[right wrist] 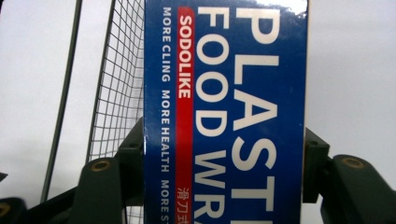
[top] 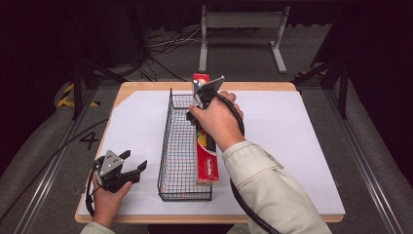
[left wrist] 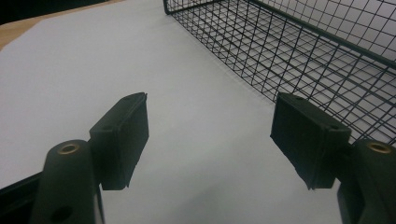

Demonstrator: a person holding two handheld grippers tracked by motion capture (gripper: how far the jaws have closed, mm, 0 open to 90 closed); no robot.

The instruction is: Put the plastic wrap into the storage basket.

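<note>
One long glossy cardboard box (right wrist: 224, 112) (blue face) clamped in right hand-held gripper (right wrist: 224, 172), black wire-mesh basket (top: 168, 146), left hand-held gripper (left wrist: 210, 135) jaws apart.

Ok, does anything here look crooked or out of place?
One thing does: the long red-and-blue plastic food wrap box is not lying flat in the black wire mesh basket. It sits tilted along the basket's right wall, its far end past the rim, clamped in the right tool.

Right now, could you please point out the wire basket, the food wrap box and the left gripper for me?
wire basket (top: 176, 161): high view, on its mesh floor.
food wrap box (right wrist: 224, 93): right gripper view, on its blue printed face.
left gripper (top: 135, 161): high view, midway between its open fingertips.
</note>
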